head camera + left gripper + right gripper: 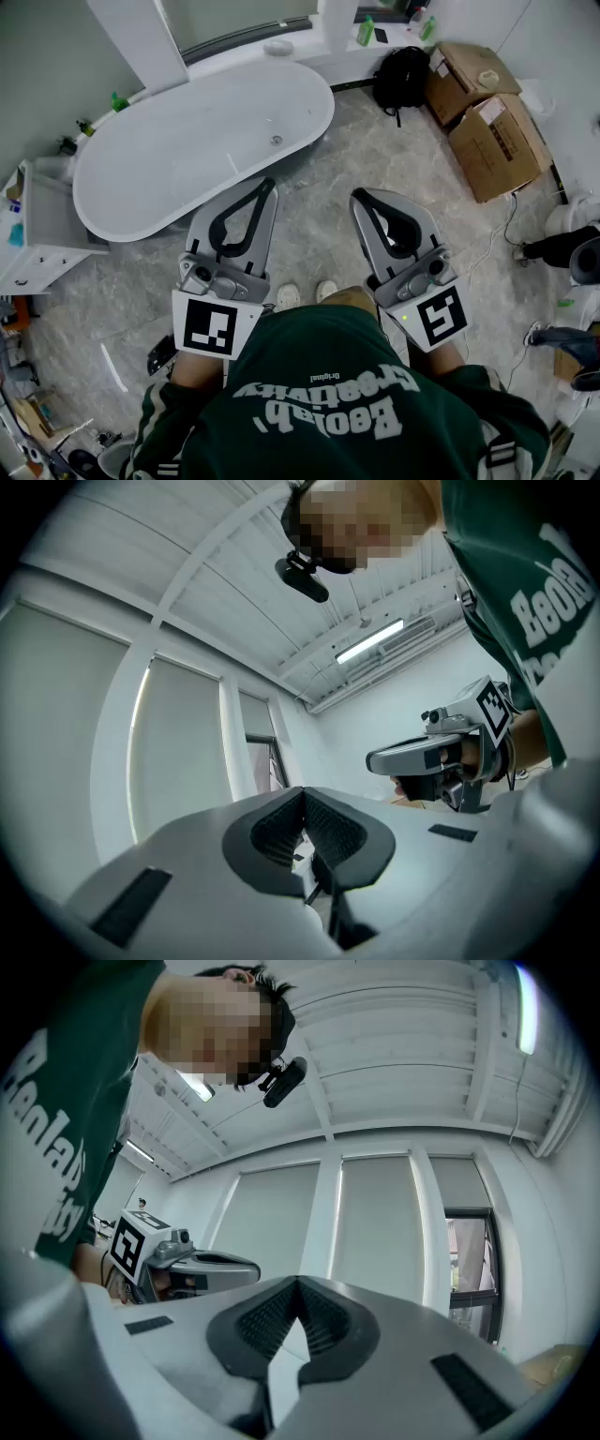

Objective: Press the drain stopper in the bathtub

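Observation:
A white oval bathtub (141,202) stands on the marble floor at the upper left of the head view. Its small round metal drain stopper (276,141) sits in the tub floor near the right end. My left gripper (270,184) is held near my waist, its tip just short of the tub rim, jaws shut and empty. My right gripper (358,195) hangs beside it over the floor, also shut on nothing. Both gripper views look up at windows and ceiling: the left gripper (303,790) sees the right one (441,757), and the right gripper (298,1281) sees the left one (187,1265).
Two cardboard boxes (487,131) and a black backpack (401,77) sit at the upper right. A white shelf unit (37,248) stands left of the tub. Small bottles (119,101) line the ledge behind it. Shoes (553,246) and a cable lie at the right edge.

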Available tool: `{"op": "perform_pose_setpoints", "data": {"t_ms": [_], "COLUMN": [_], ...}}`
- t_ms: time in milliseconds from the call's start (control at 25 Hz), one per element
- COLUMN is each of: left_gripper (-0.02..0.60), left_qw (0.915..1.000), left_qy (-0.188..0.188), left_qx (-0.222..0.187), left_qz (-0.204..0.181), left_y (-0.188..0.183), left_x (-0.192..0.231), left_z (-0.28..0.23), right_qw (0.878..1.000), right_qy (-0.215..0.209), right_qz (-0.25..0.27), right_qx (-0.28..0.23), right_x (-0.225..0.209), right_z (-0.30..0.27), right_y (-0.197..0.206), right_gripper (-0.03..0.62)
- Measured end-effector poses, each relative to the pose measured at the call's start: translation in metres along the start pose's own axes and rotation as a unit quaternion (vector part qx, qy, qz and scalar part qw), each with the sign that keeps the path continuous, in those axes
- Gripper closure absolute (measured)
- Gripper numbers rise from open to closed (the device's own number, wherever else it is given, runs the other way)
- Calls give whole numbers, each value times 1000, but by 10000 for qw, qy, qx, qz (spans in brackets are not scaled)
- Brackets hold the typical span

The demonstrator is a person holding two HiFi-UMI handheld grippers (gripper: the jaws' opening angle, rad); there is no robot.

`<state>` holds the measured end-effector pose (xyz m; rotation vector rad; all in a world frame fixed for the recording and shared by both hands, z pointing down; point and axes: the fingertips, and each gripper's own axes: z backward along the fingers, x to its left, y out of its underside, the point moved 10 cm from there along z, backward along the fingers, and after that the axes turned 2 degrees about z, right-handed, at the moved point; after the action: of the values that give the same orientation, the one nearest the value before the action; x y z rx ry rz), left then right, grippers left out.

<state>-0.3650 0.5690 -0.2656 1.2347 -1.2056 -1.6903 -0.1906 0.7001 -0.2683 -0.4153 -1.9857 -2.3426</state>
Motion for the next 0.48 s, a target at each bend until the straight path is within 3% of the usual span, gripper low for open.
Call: {"op": "perform_pose_setpoints", "data": {"t_ms": [480], "left_gripper": [577], "left_qw": [9998], "left_qy": [-53], "left_qx": [206], "left_qz": [-19], "left_y": [-12], "left_x": [-46], "left_z": [-31], "right_qw": [9989], "right_qy": [-125], "right_qz": [-333], "right_qx": [-300], "right_x": [-44], "right_z": [44], "right_y": [5], "right_gripper": [583]}}
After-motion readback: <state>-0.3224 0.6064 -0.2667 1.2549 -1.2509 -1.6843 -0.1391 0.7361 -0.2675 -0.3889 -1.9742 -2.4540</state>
